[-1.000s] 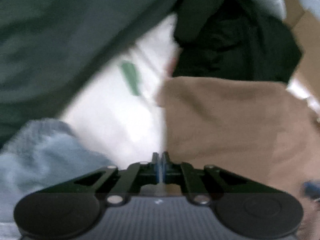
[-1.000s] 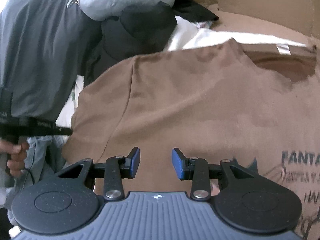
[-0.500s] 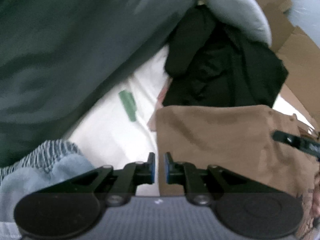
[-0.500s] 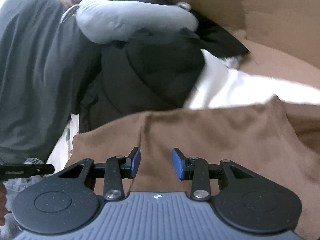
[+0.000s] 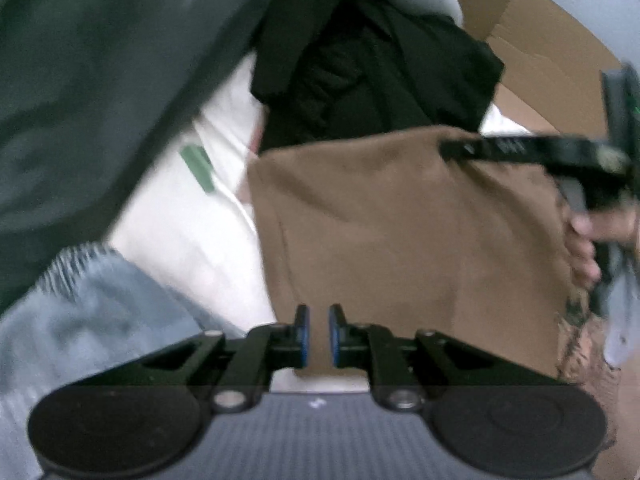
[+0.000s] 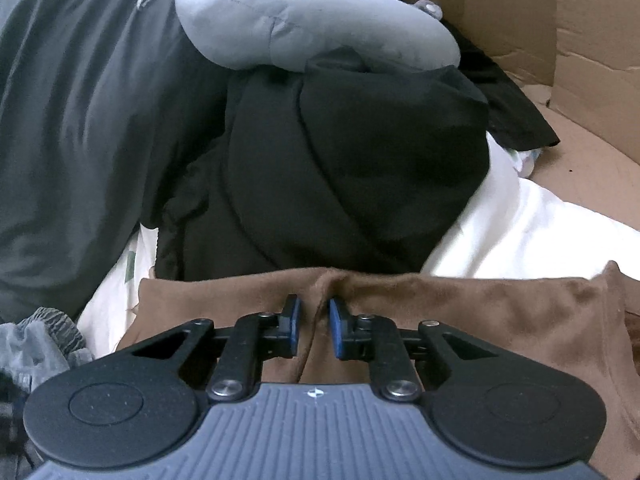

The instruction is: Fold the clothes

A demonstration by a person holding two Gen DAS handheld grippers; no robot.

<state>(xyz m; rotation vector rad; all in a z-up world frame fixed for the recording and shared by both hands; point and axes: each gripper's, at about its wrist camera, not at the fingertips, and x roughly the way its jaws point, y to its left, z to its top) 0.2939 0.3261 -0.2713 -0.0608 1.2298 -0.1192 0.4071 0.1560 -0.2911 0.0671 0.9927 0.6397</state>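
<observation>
A brown T-shirt [image 5: 400,232] lies folded on white bedding, with printed lettering at its right side. My left gripper [image 5: 318,336] is slightly open and empty, just above the shirt's near left corner. My right gripper [image 6: 314,326] has its jaws narrowed around a raised fold at the shirt's far edge [image 6: 460,308]; cloth sits between the pads. In the left wrist view the right gripper [image 5: 452,146] reaches in from the right to the shirt's far right corner, held by a hand [image 5: 592,240].
A black garment pile [image 6: 340,168] lies just beyond the shirt, with a grey neck pillow [image 6: 288,20] on top. A dark grey cloth [image 6: 80,120] lies to the left, a light blue garment [image 5: 80,320] near left, and cardboard box walls [image 6: 520,20] at the back right.
My left gripper let go of the shirt corner and opened a little. My right gripper moved forward to the shirt's far edge and narrowed its jaws around a fold there.
</observation>
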